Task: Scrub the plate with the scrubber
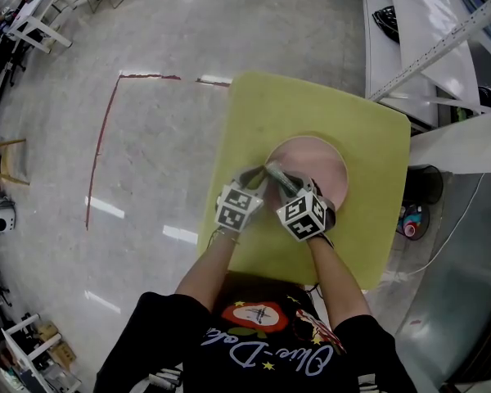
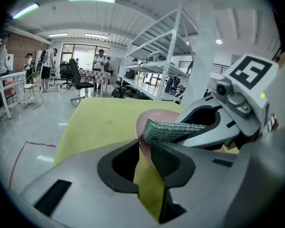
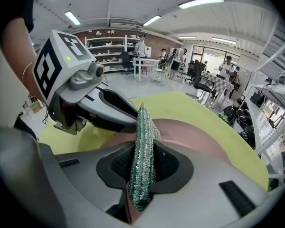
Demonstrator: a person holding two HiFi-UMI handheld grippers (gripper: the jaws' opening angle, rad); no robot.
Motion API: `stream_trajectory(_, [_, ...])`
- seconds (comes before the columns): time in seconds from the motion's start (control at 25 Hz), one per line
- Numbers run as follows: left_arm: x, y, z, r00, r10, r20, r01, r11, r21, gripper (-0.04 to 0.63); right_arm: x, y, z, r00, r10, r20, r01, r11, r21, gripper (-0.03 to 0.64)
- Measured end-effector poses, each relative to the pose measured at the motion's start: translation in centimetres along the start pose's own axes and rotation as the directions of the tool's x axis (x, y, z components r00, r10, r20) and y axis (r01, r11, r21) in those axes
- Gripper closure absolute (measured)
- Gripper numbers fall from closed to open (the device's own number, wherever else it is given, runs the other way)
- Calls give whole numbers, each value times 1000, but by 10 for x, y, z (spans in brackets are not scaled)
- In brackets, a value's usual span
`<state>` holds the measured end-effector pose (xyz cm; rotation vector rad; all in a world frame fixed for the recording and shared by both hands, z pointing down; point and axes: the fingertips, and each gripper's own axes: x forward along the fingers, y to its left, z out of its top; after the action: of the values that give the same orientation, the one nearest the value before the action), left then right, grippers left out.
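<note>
Head view: pink plate (image 1: 323, 158) sits on yellow worktop (image 1: 311, 105). Left gripper (image 1: 258, 180) & right gripper (image 1: 285, 185) meet at its near-left rim.

Left gripper view: jaws astride the plate rim, apparently pinching it. Thin hold at one edge only, so plate could tip or slide w/ hard strokes.

Right gripper view: jaws clenched on green scrubber (image 3: 142, 146), held edge-up just above the plate. Grippers v. close, could knock together. Scrubber may twist in the hold under sideways load.
</note>
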<state>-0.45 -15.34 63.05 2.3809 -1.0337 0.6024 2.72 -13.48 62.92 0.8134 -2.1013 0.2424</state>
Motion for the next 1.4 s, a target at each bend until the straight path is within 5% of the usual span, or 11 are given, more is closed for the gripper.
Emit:
stream_trajectory(0.32, [-1,0,-1,1000,1,14,0,1000,-8,534,-5,0,-1,999,32,13,-32,998,55,557])
stream_trajectory(0.56, [1,0,0,1000,-6,12,6,1000,-5,532,-21,-36,0,998,-39,45,34,994,106,557])
stream_trajectory(1.0, [-1,0,1,1000,2,-6,-2,1000,-3,532,-26,-92,-23,988,-148,-50,149,989,14,557])
stream_trajectory(1.4, [-2,1,0,1000,10,-3,-10,1000,-24,538,-16,-79,-29,992,-107,-60,104,993,-54,557])
